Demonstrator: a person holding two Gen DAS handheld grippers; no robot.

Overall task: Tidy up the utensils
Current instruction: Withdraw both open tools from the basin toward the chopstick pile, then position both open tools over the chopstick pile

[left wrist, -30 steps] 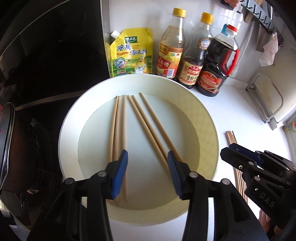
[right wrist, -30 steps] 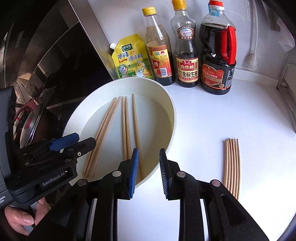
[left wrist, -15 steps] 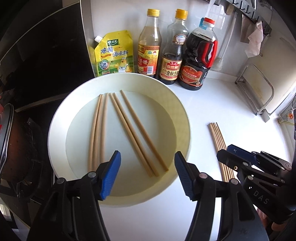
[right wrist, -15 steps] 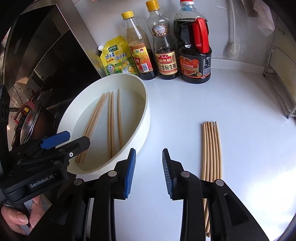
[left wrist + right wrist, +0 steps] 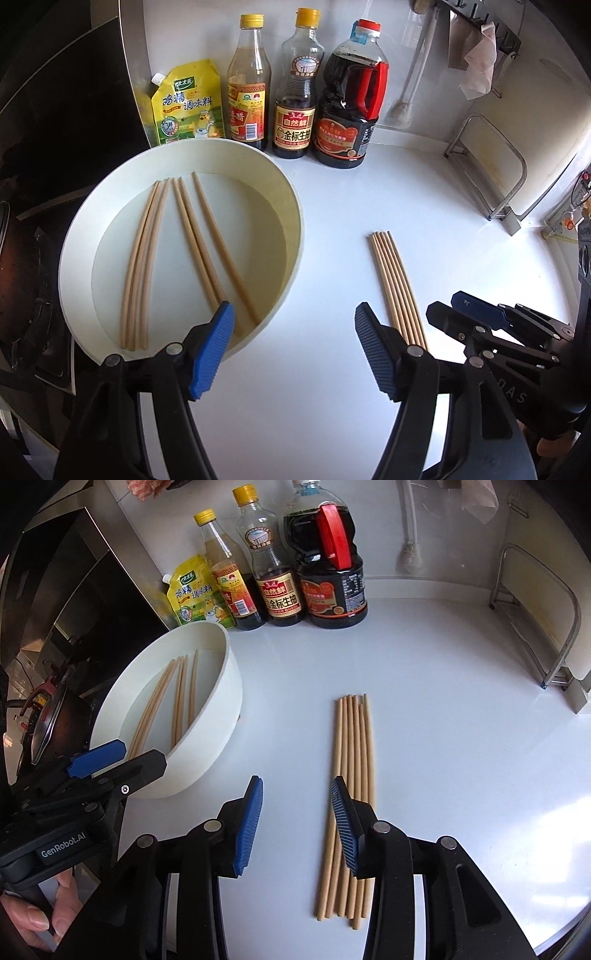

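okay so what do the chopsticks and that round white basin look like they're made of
Chopsticks on the counter and chopsticks in the basin: probably bamboo or light wood, going by the matte, uniform tan with no gloss or paint.
White basin: likely plastic or melamine; smooth, slightly satin cream wall, thin even rim. Glazed ceramic can't be ruled out.

Six chopsticks [image 5: 173, 254] lie in one white bowl [image 5: 295, 206], six more chopsticks [image 5: 352, 794] on the tabletop [image 5: 461, 738]; three bottles [image 5: 295, 92], one yellow pouch [image 5: 188, 107].
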